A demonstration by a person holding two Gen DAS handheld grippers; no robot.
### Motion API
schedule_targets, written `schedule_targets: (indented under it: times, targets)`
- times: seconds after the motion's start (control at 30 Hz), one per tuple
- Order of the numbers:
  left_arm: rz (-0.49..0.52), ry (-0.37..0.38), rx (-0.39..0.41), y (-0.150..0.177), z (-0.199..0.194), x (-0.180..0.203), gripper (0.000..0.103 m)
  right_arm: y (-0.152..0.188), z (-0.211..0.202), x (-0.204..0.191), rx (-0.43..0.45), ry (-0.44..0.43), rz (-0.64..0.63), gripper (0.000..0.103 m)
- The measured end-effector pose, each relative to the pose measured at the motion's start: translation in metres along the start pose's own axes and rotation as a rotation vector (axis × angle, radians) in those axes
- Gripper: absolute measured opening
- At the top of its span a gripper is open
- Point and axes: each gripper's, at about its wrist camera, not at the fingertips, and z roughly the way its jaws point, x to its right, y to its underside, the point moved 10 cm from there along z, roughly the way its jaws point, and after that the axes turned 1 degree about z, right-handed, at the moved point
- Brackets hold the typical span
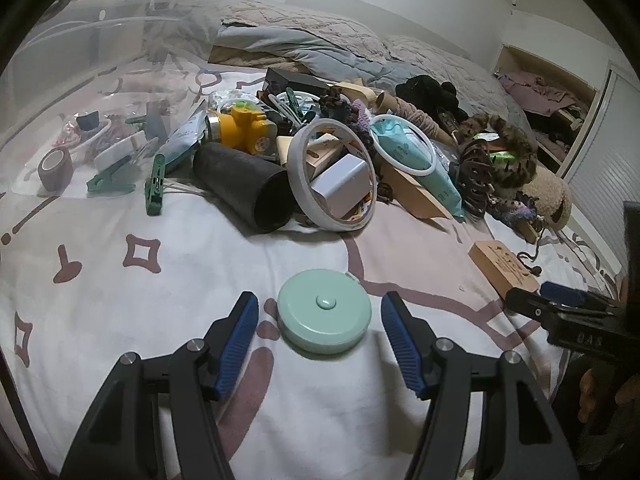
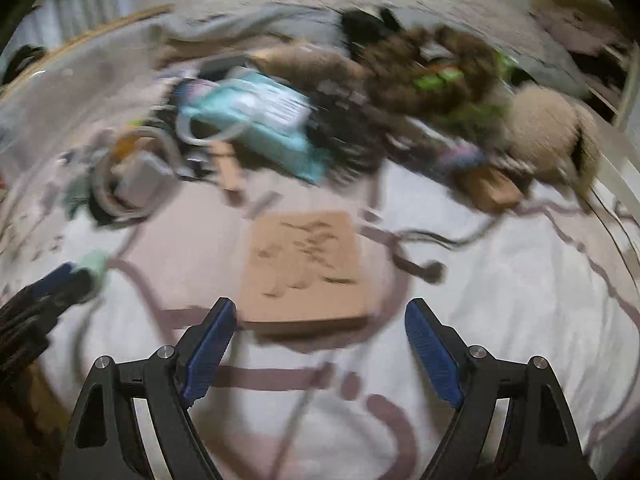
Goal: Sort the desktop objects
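1 mint tape measure [image 1: 325, 317] sits loose between the left gripper's [image 1: 320, 312] wide tongs; right gripper [image 2: 320, 320] gapes, holding nothing, over 1 wooden block [image 2: 306, 270].

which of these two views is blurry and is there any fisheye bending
Right wrist view: heavy motion smear over the pile and the wooden block; only the right gripper is crisp. Left wrist view: sharp, the mint round case clear, dim lighting. Both bend strongly toward dark corners.

On the bed [image 1: 120, 300] before you, the round tape measure [image 1: 325, 316] lies nearest; the clutter pile [image 1: 320, 152] sits behind it, the wooden block [image 1: 502, 266] to its right.
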Motion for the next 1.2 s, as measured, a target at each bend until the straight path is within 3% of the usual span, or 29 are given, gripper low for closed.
schedule_targets:
  times: [0.1,0.6,0.8,1.0,1.2]
  targets:
    - [0.006,-0.002,0.001,0.000,0.001,0.001,0.070,-0.003,-0.002,0.020,0.005,0.024,0.080,0.089]
    - [0.025,-0.008,0.004,0.000,0.004,0.004,0.074,-0.010,-0.009,0.091,0.058,0.137,0.363,0.089]
    - [0.028,-0.012,0.004,0.000,0.004,0.004,0.074,-0.018,-0.015,0.066,0.106,0.041,0.299,0.089]
    - [0.044,-0.025,0.005,0.001,0.005,0.004,0.075,-0.035,0.001,0.033,0.112,0.055,0.136,0.089]
    - [0.058,-0.032,0.006,0.002,0.008,0.005,0.077,-0.042,0.027,0.023,0.068,0.088,0.099,0.089]
